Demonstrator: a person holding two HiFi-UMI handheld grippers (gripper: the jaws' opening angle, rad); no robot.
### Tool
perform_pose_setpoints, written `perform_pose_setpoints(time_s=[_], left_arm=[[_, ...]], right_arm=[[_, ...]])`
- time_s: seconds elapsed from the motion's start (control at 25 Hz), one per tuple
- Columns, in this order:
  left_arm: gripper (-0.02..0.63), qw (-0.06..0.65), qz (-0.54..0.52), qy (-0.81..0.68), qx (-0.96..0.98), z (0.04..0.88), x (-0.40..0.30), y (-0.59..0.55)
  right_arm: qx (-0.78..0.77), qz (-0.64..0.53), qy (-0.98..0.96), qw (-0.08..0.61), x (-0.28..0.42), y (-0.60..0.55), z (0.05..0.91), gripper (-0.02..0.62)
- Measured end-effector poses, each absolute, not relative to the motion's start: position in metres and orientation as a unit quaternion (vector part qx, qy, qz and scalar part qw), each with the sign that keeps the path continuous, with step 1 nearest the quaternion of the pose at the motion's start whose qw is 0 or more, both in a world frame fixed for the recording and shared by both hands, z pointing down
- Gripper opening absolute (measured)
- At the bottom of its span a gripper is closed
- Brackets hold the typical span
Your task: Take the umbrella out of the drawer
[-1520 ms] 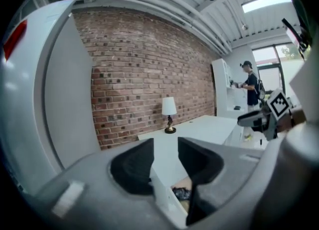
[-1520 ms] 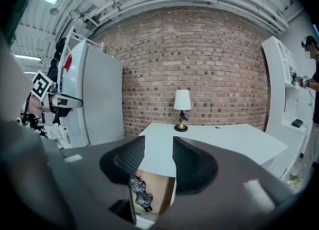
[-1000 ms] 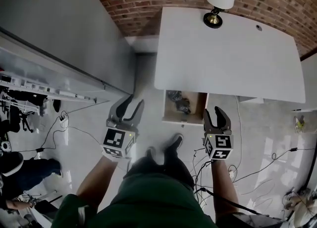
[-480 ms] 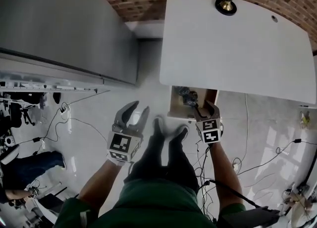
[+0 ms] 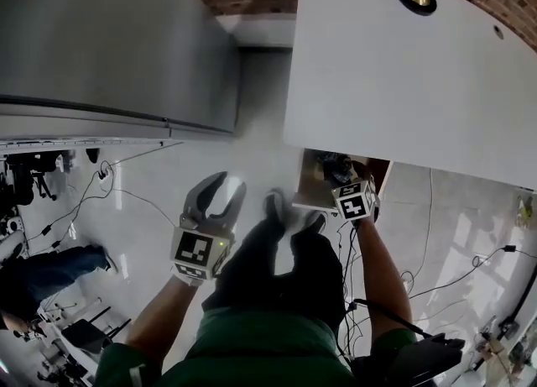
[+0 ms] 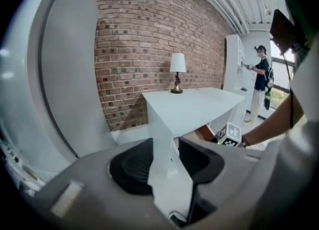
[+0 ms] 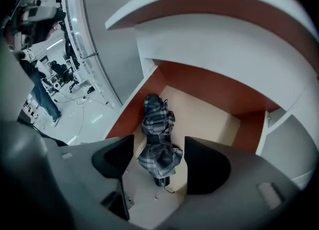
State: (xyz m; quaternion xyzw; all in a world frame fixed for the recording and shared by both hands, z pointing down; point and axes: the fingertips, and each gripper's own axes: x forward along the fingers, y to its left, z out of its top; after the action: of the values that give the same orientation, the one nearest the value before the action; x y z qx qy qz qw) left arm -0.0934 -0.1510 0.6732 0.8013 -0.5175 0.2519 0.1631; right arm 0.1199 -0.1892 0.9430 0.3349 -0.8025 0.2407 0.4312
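Umbrella (image 7: 158, 141) lies folded in the open drawer (image 7: 212, 114), so we poise our right gripper (image 7: 158, 156) above it, jaws just opened wide around it without contact, while our left gripper (image 6: 167, 160) hangs open, empty.

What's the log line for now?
drawer: open | umbrella: inside | right tool: jaws just opening, umbrella between, untouched | left tool: open, empty

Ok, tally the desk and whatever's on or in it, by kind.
desk: 1
lamp: 1
drawer: 1
umbrella: 1
Total: 4
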Motion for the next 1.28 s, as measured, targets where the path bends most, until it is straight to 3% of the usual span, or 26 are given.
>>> perform_pose_setpoints(time_s=[0.32, 0.52, 0.56, 0.64, 0.72, 1.28], left_arm=[[0.16, 0.154, 0.243, -0.557, 0.779, 0.702, -0.135, -0.151], [0.16, 0.166, 0.247, -0.58, 0.759, 0.706, -0.161, -0.148], [0.16, 0.167, 0.248, -0.583, 0.756, 0.705, -0.165, -0.147], [0.158, 0.171, 0.249, -0.586, 0.752, 0.7, -0.173, -0.146], [0.158, 0.172, 0.248, -0.586, 0.752, 0.692, -0.177, -0.145], [0.158, 0.146, 0.207, -0.54, 0.802, 0.577, -0.137, -0.181]], right_arm=[[0.275, 0.24, -0.771, 0.521, 0.093, -0.204, 1.039, 0.341], [0.265, 0.245, -0.749, 0.555, 0.088, -0.21, 1.063, 0.333], [0.266, 0.243, -0.747, 0.559, 0.089, -0.211, 1.062, 0.295], [0.269, 0.246, -0.746, 0.557, 0.089, -0.21, 1.055, 0.223], [0.275, 0.253, -0.745, 0.552, 0.091, -0.207, 1.044, 0.192], [0.27, 0.242, -0.762, 0.536, 0.118, -0.137, 0.894, 0.184]])
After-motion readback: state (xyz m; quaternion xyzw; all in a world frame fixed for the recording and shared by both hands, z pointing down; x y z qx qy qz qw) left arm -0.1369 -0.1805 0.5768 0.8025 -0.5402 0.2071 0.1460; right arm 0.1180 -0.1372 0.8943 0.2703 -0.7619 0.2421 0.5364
